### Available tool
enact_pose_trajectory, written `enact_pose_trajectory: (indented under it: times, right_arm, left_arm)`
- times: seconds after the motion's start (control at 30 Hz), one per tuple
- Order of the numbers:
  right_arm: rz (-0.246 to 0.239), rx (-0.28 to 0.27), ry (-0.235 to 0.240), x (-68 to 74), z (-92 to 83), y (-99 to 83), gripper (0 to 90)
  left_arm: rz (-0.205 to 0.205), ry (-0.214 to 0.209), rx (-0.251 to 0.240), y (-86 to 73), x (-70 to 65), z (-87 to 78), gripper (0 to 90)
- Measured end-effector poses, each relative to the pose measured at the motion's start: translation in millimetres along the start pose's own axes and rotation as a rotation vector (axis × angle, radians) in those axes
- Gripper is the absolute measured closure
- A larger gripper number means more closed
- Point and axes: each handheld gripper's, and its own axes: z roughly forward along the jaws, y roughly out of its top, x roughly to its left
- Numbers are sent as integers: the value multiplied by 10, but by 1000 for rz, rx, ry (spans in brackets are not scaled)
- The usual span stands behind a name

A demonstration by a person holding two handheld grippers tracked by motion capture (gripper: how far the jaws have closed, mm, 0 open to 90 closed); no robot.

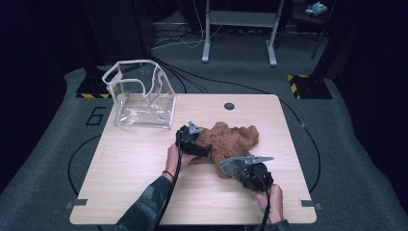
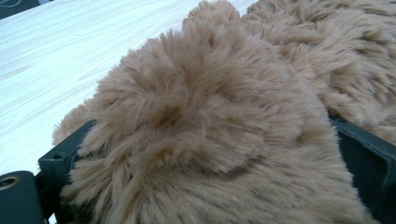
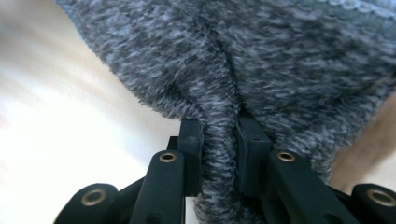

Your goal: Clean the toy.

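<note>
High view: the brown plush toy (image 1: 230,141) lies mid-table (image 1: 134,163), the left gripper (image 1: 204,150) at its near-left side, the right gripper (image 1: 230,167) holding a grey cloth (image 1: 239,165) at its near edge. Left gripper view: jaws clamp brown fur. Right gripper view: jaws pinch a fold of the grey cloth.

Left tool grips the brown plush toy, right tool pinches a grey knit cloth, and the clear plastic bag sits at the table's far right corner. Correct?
Not quite: the clear plastic bag sits at the table's far left corner, as the high view shows. The rest holds.
</note>
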Motion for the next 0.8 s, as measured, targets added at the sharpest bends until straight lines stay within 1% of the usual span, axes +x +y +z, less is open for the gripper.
enact_pose_trajectory:
  times: [0.03,0.07,0.1,0.13,0.17,0.2,0.23,0.27,0.33,0.37,0.43,0.47,0.5,0.53,0.6,0.63,0.67,0.7,0.73,0.77,0.8]
  right_arm:
    - [0,0,0,0,0,0,752]
    - [-4,10,3,-21,-22,-38,751]
    - [5,5,6,-30,-41,-38,752]
    - [9,-19,17,-47,-91,-13,751]
    - [9,-19,17,-47,-91,-13,751]
    - [9,-41,16,-51,-128,12,751]
    - [9,-80,17,-41,-204,73,751]
    - [-3,-119,11,-27,-265,136,750]
    - [-30,-193,-23,20,-379,301,748]
    - [-51,-217,-29,27,-403,358,748]
    - [-55,-249,-56,65,-398,522,748]
    - [-54,-256,-63,63,-367,593,748]
    - [-43,-256,-58,61,-298,668,749]
    - [-40,-243,-58,60,-230,710,749]
    - [-30,-216,-51,72,-101,738,751]
    - [-30,-192,-52,86,10,711,753]
    - [-26,-179,-46,99,52,676,754]
    - [-26,-179,-46,99,52,676,754]
    - [-31,-151,-32,101,119,585,760]
    - [-31,-151,-32,101,119,585,760]
    - [-22,-112,-24,107,187,504,762]
  left_arm:
    - [0,0,0,0,0,0,49]
    - [0,-1,0,0,2,1,49]
    - [-1,-2,-2,0,4,2,49]
    - [-1,-2,-2,-1,5,1,49]
    - [-1,-2,-2,-1,5,1,48]
    - [2,-1,2,0,9,-1,48]
    - [2,-1,2,0,10,0,48]
    - [-2,0,-1,0,6,1,48]
    - [4,-1,4,1,10,-2,49]
    - [1,-3,4,0,9,-2,49]
    - [5,-1,5,0,13,-2,48]
    - [-8,1,-6,-2,5,5,48]
    - [-8,1,-5,-2,6,4,48]
    - [-9,2,-6,-2,5,4,49]
    - [0,3,5,-1,8,-2,49]
    - [-3,11,6,2,-10,2,50]
    - [9,9,10,2,-12,0,50]
    - [9,9,10,2,-12,0,50]
    - [7,13,7,4,-18,3,50]
    - [7,13,7,4,-18,3,50]
    - [9,11,9,4,-14,3,50]
